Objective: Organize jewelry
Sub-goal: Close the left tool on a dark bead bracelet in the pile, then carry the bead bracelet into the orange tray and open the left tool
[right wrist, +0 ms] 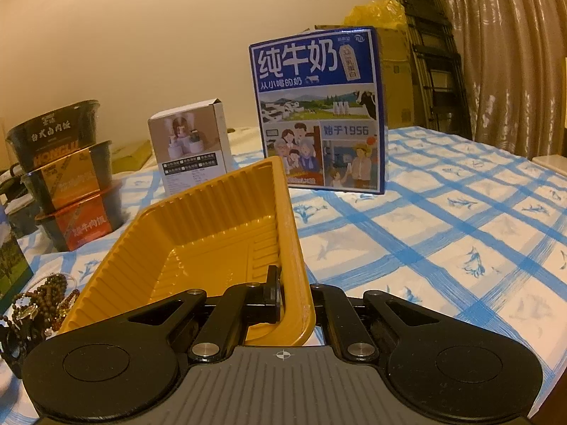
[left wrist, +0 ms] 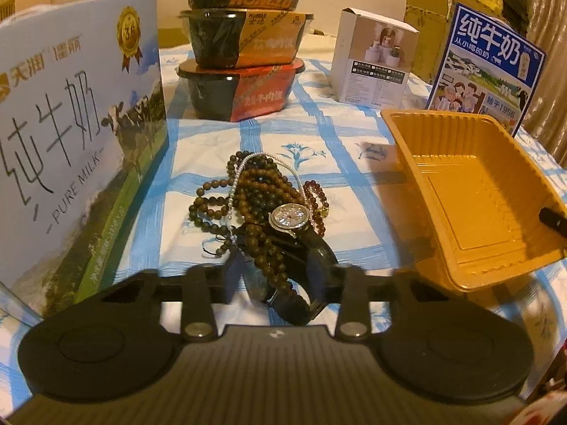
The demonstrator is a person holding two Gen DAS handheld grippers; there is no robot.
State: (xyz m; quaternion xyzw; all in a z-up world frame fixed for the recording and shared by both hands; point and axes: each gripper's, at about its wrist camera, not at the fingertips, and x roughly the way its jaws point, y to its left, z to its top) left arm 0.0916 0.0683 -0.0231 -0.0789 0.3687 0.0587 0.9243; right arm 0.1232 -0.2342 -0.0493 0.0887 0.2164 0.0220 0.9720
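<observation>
A tangle of brown bead strands [left wrist: 255,184], a thin pearl strand [left wrist: 235,184], a red bead bracelet [left wrist: 313,191] and a jewelled watch [left wrist: 290,217] with a black strap lies on the blue-checked cloth. My left gripper [left wrist: 274,276] sits at the near end of the pile, jaws narrowed, with beads and watch strap filling the gap between the pads. To the right is a yellow plastic tray [left wrist: 475,191], tilted. My right gripper [right wrist: 287,294] is shut on the tray's [right wrist: 198,233] near rim. The pile [right wrist: 46,297] shows at the lower left of the right wrist view.
A large milk carton [left wrist: 71,134] stands close on the left. Three stacked meal bowls [left wrist: 244,60], a small white box [left wrist: 375,60] and a blue milk box [left wrist: 489,67] stand behind. The checked cloth [right wrist: 460,233] stretches away to the right.
</observation>
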